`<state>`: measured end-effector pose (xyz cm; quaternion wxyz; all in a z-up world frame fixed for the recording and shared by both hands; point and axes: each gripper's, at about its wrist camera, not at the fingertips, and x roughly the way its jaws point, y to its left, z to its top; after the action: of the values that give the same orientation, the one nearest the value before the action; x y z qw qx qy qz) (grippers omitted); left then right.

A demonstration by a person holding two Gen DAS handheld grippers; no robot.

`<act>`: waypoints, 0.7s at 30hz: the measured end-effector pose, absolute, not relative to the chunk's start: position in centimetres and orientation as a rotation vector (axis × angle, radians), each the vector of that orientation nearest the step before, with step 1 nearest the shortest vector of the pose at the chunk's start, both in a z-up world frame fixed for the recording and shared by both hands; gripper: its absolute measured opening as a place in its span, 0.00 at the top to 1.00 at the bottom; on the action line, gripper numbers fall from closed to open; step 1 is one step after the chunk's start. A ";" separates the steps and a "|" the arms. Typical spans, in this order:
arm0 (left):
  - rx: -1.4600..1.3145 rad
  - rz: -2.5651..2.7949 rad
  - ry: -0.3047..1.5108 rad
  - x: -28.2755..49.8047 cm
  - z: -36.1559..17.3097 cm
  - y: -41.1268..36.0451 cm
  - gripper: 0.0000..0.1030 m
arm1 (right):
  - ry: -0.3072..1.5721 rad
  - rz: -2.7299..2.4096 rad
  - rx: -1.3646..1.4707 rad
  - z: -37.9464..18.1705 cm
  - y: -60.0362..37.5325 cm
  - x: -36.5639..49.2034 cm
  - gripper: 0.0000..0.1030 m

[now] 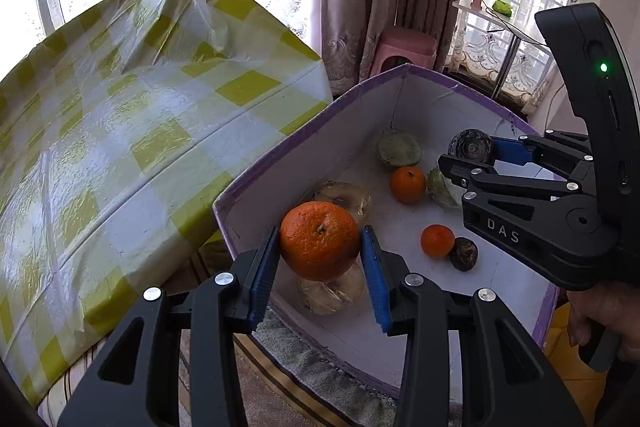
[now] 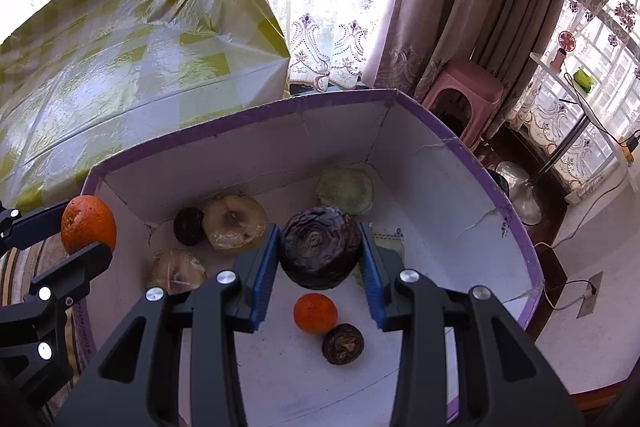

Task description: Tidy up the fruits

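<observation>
Now both grippers hang over the white box (image 2: 448, 163) with the purple rim, each with a fruit clamped between its blue pads. Left gripper (image 1: 320, 259) grips a large orange (image 1: 320, 239), stem end up, above the box's near-left corner; from the right wrist view that orange sits at the far left, just over the rim. Right gripper (image 2: 320, 255) is closed on a dark wrinkled fruit (image 2: 320, 253), held over the middle of the box. On the box floor lie two pale wrapped fruits (image 2: 234, 221), one beyond the other, on the left, with a small dark fruit (image 2: 188, 225) touching the far one. A pale green fruit (image 2: 346, 191) lies near the far corner. A small orange (image 2: 315, 313) and another dark fruit (image 2: 343, 343) rest touching each other below the right gripper. From the left wrist view a second small orange (image 1: 408, 184) lies mid-box, beside another green fruit (image 1: 440, 187). A table under a yellow checked cloth (image 1: 120, 131) stands left of the box, and a pink stool (image 2: 464, 95) stands by the curtains (image 2: 460, 7).
</observation>
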<state>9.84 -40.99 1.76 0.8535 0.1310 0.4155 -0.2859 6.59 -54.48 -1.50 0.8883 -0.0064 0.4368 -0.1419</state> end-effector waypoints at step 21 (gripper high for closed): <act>0.357 -0.647 1.021 11.3 -2.6 -45.7 0.62 | 1.035 -0.356 -0.037 -5.5 -57.8 7.1 0.61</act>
<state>11.25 -45.68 -2.63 0.8079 0.1671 0.4772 -0.3027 7.08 -57.81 -5.47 0.8539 -0.0175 0.4919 -0.1691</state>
